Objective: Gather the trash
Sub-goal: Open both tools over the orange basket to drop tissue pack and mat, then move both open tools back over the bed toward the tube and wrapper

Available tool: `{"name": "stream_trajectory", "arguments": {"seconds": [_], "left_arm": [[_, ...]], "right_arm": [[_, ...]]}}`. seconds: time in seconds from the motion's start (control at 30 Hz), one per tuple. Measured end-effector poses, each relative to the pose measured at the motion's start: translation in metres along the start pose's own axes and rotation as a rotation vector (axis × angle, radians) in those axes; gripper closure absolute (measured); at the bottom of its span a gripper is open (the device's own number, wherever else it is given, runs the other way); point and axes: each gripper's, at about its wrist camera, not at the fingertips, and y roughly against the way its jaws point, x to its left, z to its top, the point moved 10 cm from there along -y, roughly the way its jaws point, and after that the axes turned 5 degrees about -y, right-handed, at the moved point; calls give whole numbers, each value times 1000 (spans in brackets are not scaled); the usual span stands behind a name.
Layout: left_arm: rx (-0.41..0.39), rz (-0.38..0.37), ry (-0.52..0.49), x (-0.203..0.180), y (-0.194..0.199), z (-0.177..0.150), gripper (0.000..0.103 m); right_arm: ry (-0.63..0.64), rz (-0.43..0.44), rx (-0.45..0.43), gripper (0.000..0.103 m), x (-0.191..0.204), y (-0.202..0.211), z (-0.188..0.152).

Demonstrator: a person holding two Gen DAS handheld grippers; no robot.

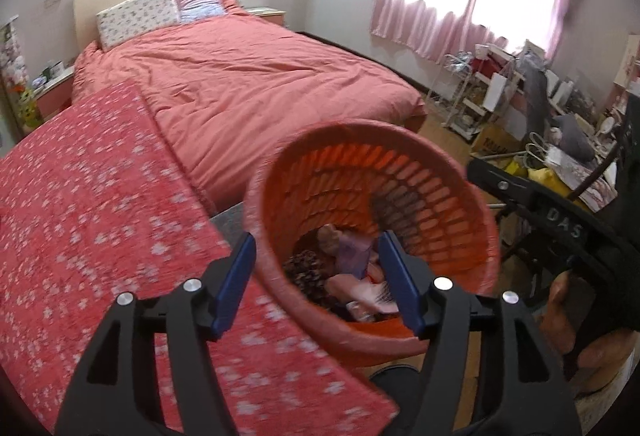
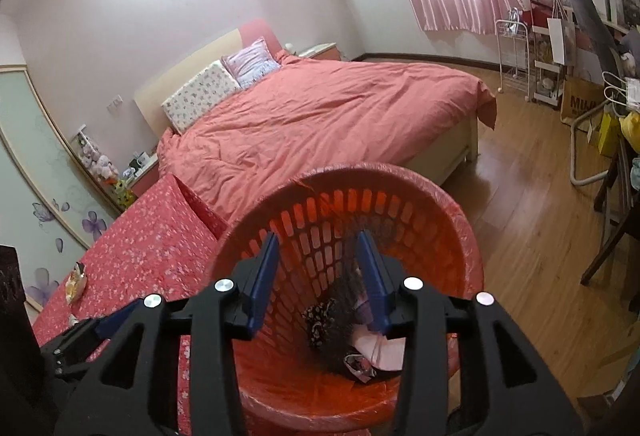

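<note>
An orange lattice basket (image 1: 440,172) lined with a thin red bag holds trash: pink paper (image 1: 352,288), a purple wrapper (image 1: 354,252) and a dark flowered piece (image 2: 320,320). My left gripper (image 1: 318,276) is open astride the basket's near rim, with one pad outside over the red flowered cloth and the other inside. My right gripper (image 2: 320,268) is open above the basket's mouth. A blurred dark scrap (image 2: 346,296) shows just below its pads, untouched by them. A snack wrapper (image 2: 76,280) lies on the red flowered cloth (image 2: 152,248).
A bed with a salmon duvet (image 2: 328,116) fills the middle of the room. Wooden floor (image 2: 528,220) runs to the right. Wire racks, boxes and bags (image 2: 576,100) crowd the right wall, beside a dark chair (image 2: 612,236). A hand (image 1: 568,300) holds the right tool.
</note>
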Motion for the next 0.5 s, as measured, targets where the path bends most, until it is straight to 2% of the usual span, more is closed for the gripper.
{"name": "stream_trajectory", "arguments": {"seconds": [0.2,0.5], "left_arm": [[7,89,37,48,15,-15,37],[-3,268,122,138,53,-41,32]], "right_arm": [[21,-26,17,61,2,0,-7],[89,-47,20,61,22,1,-15]]}}
